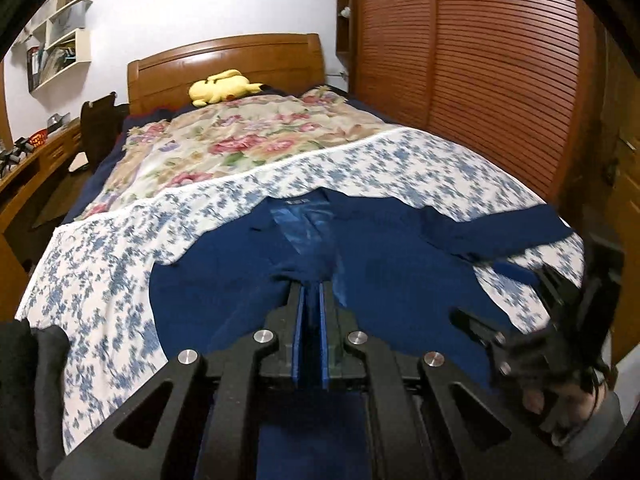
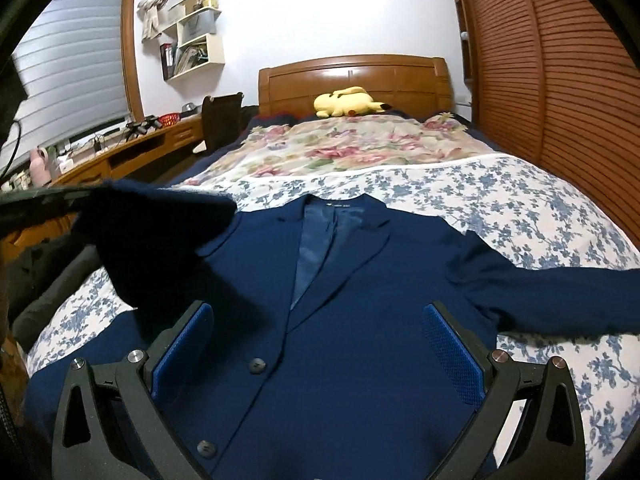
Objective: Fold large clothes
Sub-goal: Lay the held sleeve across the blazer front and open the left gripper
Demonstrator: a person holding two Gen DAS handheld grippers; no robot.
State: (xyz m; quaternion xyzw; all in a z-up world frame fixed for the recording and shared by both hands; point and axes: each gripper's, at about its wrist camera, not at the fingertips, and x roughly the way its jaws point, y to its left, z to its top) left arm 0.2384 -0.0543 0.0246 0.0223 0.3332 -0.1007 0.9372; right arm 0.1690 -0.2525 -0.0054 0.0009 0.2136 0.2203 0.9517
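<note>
A navy blue blazer (image 2: 344, 280) lies face up on the bed, collar toward the headboard, with its shiny blue lining showing at the neck. It also shows in the left wrist view (image 1: 392, 256). My left gripper (image 1: 314, 286) is shut on a lifted sleeve of the blazer (image 2: 160, 232), which hangs raised over the blazer's left side. My right gripper (image 2: 316, 312) is open and empty, hovering above the blazer's buttoned front; it shows blurred at the right of the left wrist view (image 1: 520, 320). The other sleeve (image 2: 560, 296) stretches out to the right.
The bed has a blue floral sheet (image 2: 520, 208) and a pink floral blanket (image 2: 352, 144) beyond. A yellow plush toy (image 2: 346, 102) lies by the wooden headboard (image 2: 352, 72). A slatted wooden wardrobe (image 2: 560, 60) stands at the right, a desk (image 2: 120, 156) and chair at the left.
</note>
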